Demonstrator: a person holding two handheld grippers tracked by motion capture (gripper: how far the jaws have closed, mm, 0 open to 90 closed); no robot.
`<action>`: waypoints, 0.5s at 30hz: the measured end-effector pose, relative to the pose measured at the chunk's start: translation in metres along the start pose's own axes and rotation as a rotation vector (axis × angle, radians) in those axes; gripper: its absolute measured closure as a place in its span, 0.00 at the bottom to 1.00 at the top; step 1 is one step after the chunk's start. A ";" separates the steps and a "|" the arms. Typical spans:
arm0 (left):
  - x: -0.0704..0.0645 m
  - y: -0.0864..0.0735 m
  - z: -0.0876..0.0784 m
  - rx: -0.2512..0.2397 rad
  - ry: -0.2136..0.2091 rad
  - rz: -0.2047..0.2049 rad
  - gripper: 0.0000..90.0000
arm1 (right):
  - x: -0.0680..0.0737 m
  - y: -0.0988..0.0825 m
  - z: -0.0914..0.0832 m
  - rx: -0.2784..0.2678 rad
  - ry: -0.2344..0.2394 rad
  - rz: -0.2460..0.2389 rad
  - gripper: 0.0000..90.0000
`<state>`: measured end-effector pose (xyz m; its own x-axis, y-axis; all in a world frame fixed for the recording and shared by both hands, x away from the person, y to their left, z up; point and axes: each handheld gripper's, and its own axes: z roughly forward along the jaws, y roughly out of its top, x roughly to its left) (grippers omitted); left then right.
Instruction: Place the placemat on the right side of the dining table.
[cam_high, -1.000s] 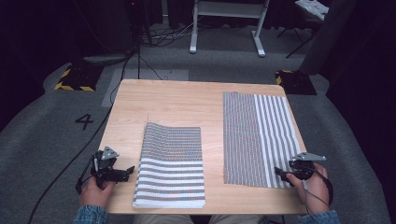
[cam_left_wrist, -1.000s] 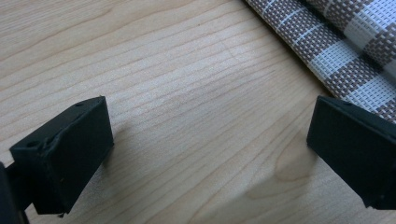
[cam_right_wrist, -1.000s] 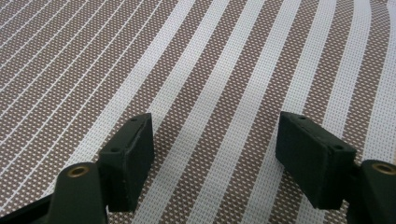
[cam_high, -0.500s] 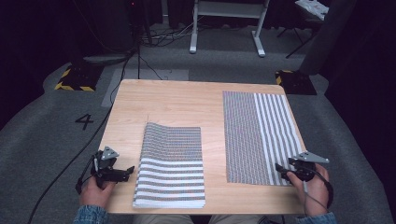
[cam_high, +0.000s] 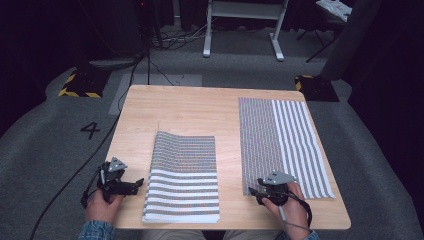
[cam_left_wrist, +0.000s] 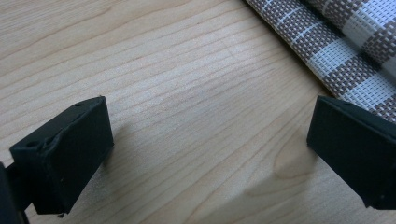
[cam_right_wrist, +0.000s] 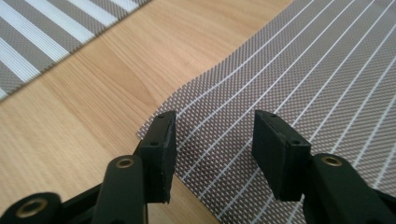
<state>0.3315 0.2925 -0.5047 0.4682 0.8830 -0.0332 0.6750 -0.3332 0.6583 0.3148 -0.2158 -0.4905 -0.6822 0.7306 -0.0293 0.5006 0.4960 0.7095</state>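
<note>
Woven grey-and-white striped placemat (cam_high: 285, 145) on the right half of the bench (cam_high: 190, 112), and the right gripper (cam_high: 256, 191) is over its near left corner!

Since a second ago that right gripper has slid in along the near edge from the mat's right corner to its left one, and its jaws have just been closing: they stand about half apart above the mesh corner (cam_right_wrist: 187, 116), pads not pressing on it yet. My read is a pinch on that corner is coming, to lift or fold the mat. Over at the near left corner of the bench, the left gripper (cam_high: 135, 184) has held its place, jaws wide open on bare wood, just beside the folded striped mat (cam_high: 185, 182).
</note>
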 end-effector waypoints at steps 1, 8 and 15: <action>0.000 0.000 0.000 0.000 0.000 0.000 0.00 | -0.001 -0.002 0.004 -0.005 0.004 0.017 0.54; 0.000 0.000 0.000 0.000 0.002 0.000 0.00 | -0.008 -0.009 -0.002 -0.011 0.010 0.031 0.54; 0.000 0.000 0.000 0.000 0.002 0.000 0.00 | -0.010 -0.014 -0.006 -0.016 -0.008 0.047 0.54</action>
<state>0.3313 0.2924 -0.5046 0.4672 0.8836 -0.0322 0.6751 -0.3330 0.6583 0.3114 -0.2329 -0.4957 -0.6538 0.7566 -0.0016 0.5231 0.4536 0.7215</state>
